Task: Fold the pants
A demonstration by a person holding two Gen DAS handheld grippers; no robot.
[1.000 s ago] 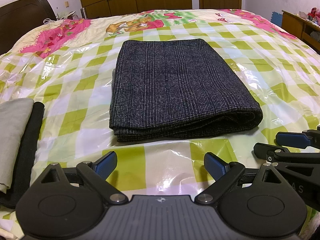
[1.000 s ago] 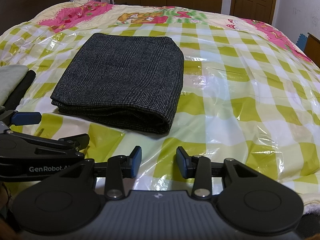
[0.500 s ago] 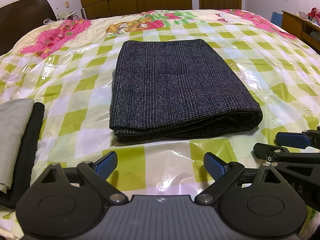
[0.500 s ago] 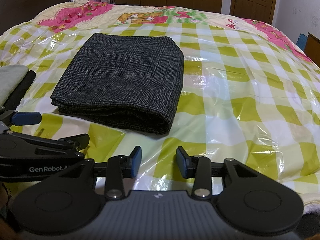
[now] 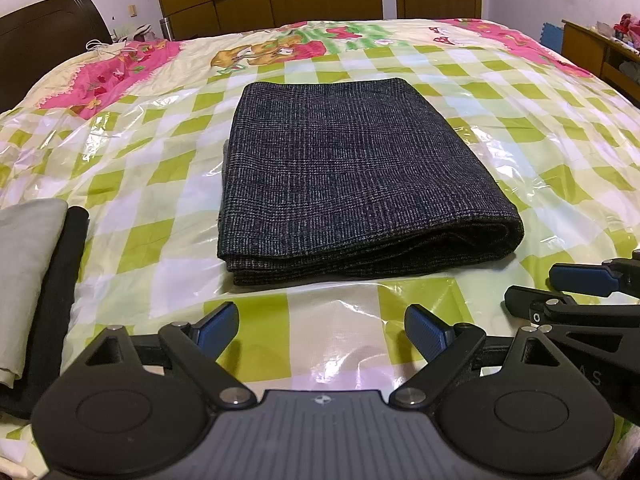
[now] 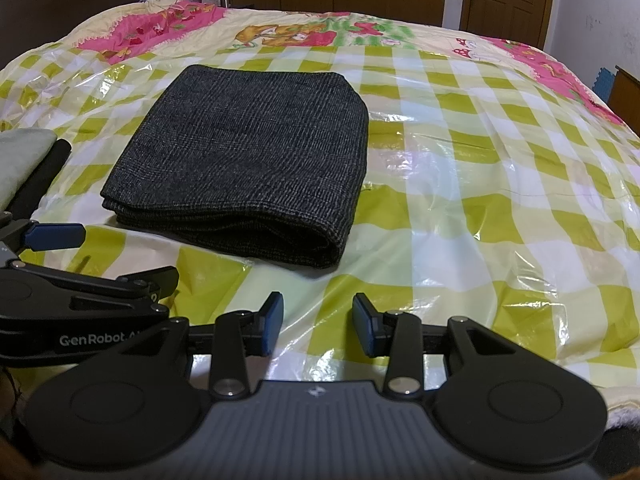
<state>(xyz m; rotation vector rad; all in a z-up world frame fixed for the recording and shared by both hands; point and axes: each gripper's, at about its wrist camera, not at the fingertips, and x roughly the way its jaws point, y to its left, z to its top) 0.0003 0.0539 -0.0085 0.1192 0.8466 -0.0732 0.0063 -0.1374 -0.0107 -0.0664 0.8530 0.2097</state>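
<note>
Left wrist view shows the pants, a dark, coarse plaid weave folded into a thick rectangular stack, lying flat on the bed under glossy, crinkled clear plastic over a green-and-white check cover. The left claw gapes wide and empty, just short of the stack. The right claw stands narrower, also empty. Grey and black folded cloths lie at left.
</note>
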